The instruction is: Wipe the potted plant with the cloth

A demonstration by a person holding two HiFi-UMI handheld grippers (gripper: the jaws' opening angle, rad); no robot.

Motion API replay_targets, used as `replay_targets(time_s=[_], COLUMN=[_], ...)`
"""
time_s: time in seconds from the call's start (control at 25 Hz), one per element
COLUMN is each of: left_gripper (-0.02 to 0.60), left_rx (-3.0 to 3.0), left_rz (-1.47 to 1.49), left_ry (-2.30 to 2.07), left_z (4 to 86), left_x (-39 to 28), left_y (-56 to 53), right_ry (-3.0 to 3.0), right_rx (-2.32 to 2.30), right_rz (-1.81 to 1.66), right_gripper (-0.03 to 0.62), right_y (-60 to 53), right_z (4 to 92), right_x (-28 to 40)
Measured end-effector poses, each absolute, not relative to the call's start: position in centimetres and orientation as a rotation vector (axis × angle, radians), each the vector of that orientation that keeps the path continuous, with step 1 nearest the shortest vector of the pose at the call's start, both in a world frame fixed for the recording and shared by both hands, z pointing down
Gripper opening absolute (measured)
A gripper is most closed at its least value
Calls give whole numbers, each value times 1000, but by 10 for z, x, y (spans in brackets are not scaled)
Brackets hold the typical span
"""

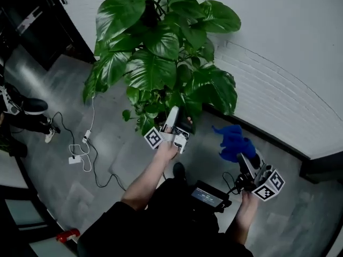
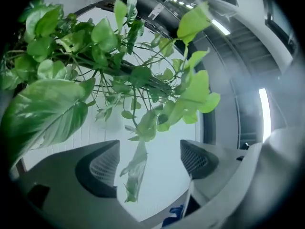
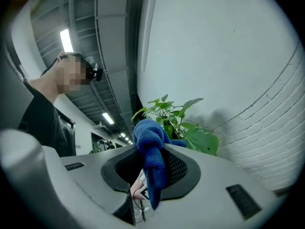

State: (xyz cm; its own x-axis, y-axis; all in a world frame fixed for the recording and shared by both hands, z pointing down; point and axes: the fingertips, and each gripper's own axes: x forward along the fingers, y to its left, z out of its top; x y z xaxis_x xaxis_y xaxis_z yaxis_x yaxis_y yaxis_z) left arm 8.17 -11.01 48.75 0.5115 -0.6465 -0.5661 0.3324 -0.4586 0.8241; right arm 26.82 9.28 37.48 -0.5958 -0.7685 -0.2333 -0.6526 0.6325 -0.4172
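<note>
Your left claw (image 1: 179, 119) stands apart around a leaf (image 2: 135, 168), apparently untouched; your right claw (image 1: 245, 160) clamps the cloth (image 1: 233, 142). Support the leaf, then wipe.

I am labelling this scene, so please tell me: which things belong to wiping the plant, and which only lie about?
Job: potted plant; blue cloth, gripped in right claw; left claw, open near the leaves.
Lying about: white power strip on the floor; a person's black shoe.
</note>
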Motion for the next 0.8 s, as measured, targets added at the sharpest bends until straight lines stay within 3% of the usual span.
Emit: replay_targets(time_s=[0.32, 0.8], left_gripper=[405, 403], left_rx=[1617, 1854], left_rz=[-1334, -1454], left_ry=[-68, 180], left_z=[464, 394], left_x=[98, 82], left_y=[-204, -207], right_ry=[2660, 2962], right_rx=[-1213, -1495], right_rz=[-337, 93], right_gripper=[94, 94], right_y=[9, -155], right_z=[353, 282], right_x=[243, 171])
